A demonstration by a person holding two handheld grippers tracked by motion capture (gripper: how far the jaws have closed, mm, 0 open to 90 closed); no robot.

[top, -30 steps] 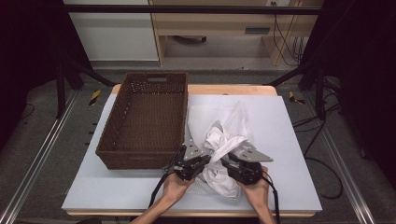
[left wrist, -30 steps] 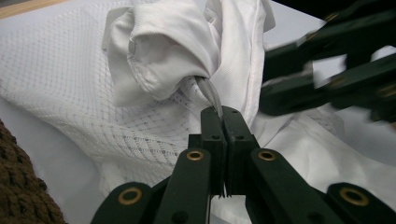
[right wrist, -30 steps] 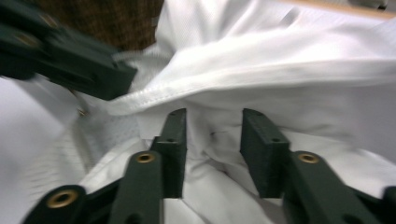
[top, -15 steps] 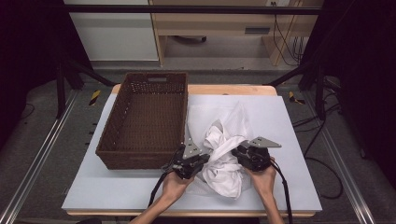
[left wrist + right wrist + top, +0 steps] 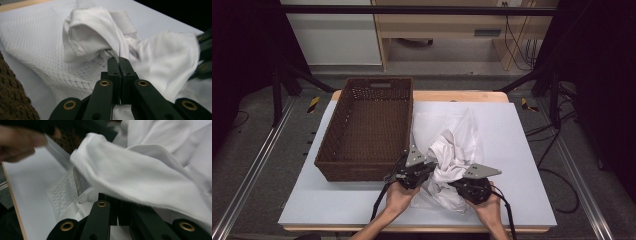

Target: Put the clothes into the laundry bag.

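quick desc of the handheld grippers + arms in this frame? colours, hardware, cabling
Left gripper and right gripper look the same: black bodies, each topped by a grey three-cornered plate, each trailing a black cable toward the person. In the gripper views the jaws are black linkage bars with brass-coloured pivot rivets. Both forearms are bare, with no sleeves, gloves or markings to be seen.

Bright even overhead light on the white table (image 5: 522,150), dark surroundings, soft shadows, right gripper view motion-blurred.
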